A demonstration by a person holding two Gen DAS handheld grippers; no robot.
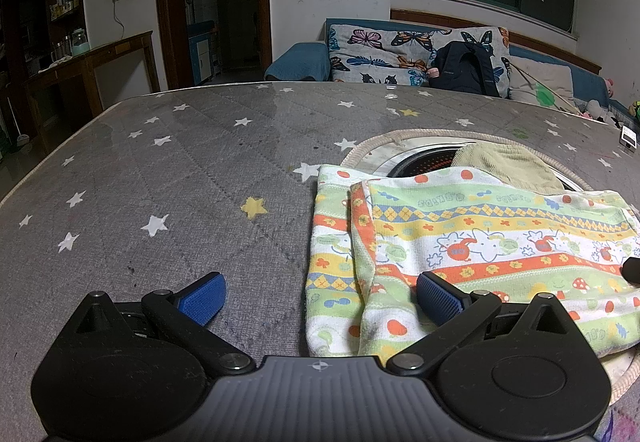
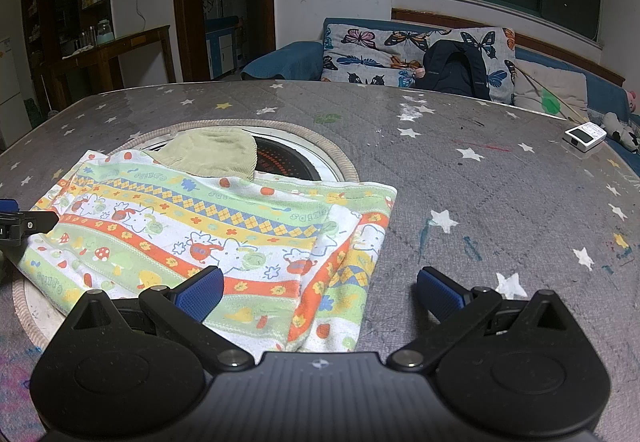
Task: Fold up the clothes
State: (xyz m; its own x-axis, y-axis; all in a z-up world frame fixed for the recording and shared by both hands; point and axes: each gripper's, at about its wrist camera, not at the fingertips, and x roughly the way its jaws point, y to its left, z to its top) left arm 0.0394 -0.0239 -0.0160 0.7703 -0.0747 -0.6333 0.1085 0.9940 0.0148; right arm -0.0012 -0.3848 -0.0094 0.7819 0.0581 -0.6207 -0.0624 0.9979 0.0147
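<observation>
Both the left tongs [image 1: 320,296] and right tongs [image 2: 320,292] were held wide and empty over the folded patterned garment [image 2: 208,234], laid by the star-printed counter [image 1: 180,182]'s near edge, its printed lettering unreadable.

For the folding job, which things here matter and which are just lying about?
Job: patterned cloth, beige corduroy garment, left gripper, right gripper, both open.
Lying about: small white device, backpack, butterfly cushion.
</observation>
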